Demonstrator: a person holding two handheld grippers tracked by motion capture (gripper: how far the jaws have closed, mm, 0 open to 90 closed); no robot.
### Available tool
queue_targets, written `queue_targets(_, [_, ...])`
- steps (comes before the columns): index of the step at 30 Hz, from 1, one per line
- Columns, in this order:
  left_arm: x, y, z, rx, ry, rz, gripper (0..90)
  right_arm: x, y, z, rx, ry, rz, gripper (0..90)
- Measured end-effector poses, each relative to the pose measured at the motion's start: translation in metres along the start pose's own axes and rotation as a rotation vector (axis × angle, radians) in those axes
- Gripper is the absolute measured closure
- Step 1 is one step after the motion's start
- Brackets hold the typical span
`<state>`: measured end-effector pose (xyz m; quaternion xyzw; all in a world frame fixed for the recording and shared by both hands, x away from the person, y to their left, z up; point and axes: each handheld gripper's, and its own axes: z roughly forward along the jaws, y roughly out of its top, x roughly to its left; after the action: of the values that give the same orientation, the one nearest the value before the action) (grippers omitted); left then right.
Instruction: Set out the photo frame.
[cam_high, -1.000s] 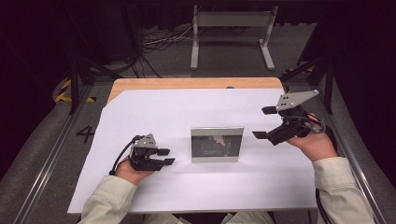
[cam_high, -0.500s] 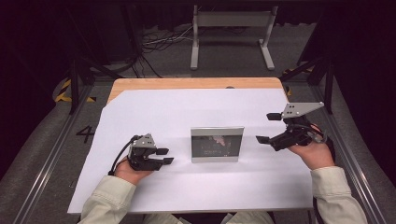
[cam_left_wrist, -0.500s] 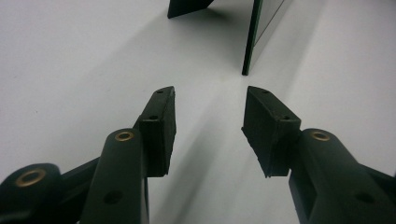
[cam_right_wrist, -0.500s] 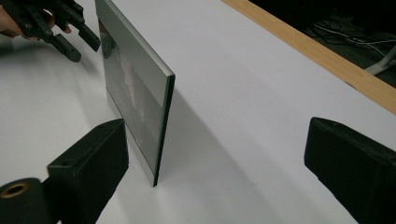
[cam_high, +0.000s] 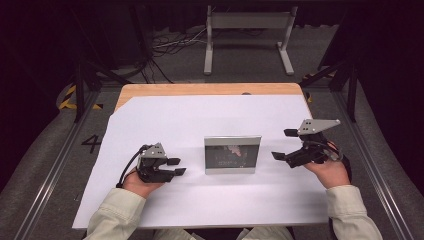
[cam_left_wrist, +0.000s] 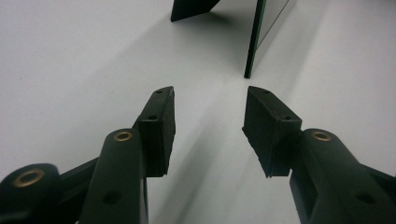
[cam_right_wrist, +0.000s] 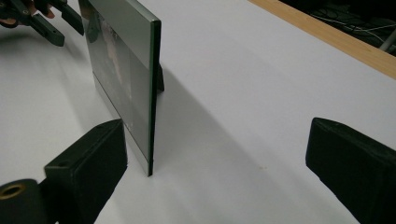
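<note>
A silver photo frame stands upright on the white sheet at the table's middle, propped by a dark back stand. My left gripper rests on the sheet to the frame's left, open and empty; in the left gripper view the frame's edge stands just beyond the fingertips. My right gripper is held a little above the sheet to the frame's right, open wide with nothing between its jaws. In the right gripper view the frame stands edge-on beside one jaw, and the left gripper shows behind it.
The white sheet covers a wooden table whose far edge shows bare. Beyond it a grey metal stand and cables lie on the dark floor. Rails run along both sides of the table.
My right gripper has moved down and toward the near right, away from the frame's top corner. The left gripper and the frame have stayed where they were.
</note>
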<state>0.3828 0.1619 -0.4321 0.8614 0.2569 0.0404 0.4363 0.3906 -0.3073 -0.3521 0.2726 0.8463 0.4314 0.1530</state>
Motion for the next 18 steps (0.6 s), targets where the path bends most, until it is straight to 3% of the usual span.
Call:
queue_targets(8, [0.002,-0.001,-0.002,-0.015,0.018,-0.005,53.6,0.003,-0.021,0.011,-0.011,-0.029,0.03,5.8])
queue_targets(18, [0.007,-0.004,-0.005,-0.025,0.064,-0.029,53.1,0.0,-0.052,0.023,0.0,-0.107,0.076,5.9])
